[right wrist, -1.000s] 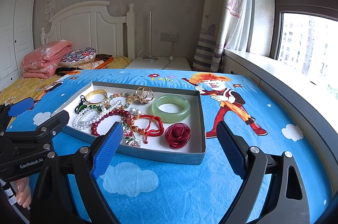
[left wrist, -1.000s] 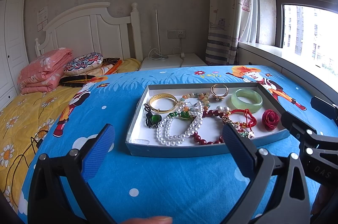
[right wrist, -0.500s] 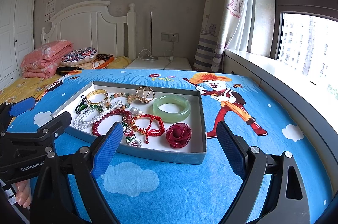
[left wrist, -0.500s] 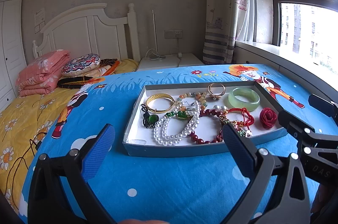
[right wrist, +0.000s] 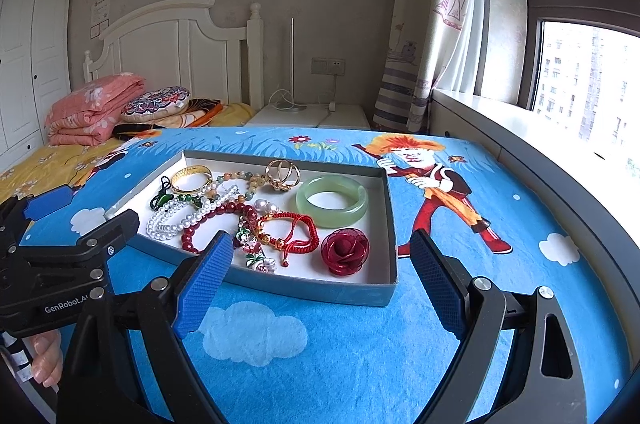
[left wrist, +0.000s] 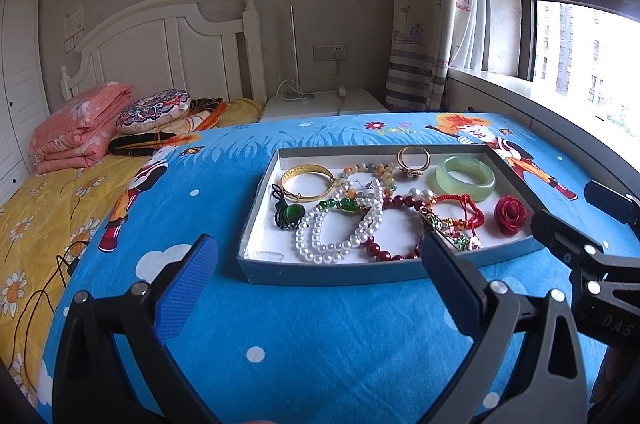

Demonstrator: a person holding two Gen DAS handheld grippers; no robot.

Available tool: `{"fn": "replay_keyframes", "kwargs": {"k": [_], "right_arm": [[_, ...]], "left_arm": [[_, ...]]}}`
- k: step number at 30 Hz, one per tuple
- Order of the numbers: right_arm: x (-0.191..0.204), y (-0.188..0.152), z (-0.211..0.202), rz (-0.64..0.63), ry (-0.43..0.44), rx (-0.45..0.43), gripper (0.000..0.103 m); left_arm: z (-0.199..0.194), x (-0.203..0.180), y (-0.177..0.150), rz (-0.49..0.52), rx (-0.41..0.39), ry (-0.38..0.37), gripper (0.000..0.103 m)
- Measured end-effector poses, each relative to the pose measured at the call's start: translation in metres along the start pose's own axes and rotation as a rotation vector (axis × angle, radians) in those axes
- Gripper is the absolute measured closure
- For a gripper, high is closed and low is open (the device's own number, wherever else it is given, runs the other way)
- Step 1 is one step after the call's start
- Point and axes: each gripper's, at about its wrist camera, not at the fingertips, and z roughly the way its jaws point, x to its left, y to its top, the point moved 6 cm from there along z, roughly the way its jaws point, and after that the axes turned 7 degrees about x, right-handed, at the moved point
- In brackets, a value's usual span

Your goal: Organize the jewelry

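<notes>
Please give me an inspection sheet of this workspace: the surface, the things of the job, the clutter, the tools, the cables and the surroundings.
Surface: blue cartoon cloth.
Job's things: shallow box holding a green bangle, red rose, pearl strand, gold bangle, red cord bracelet, partly tangled.
Clutter: nothing seen.
Tools: left tool and right tool open, empty, short of the box.
Cables: dark cord on the yellow bedding.
Surroundings: headboard, curtain, window.
</notes>
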Motion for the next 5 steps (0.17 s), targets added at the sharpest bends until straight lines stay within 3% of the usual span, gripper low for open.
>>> {"fn": "replay_keyframes", "kwargs": {"k": [5], "right_arm": [[0.001, -0.011, 0.009, 0.017, 0.012, 0.159, 0.018]], "left_arm": [[0.000, 0.002, -0.012, 0.017, 0.070, 0.006, 0.004]]}}
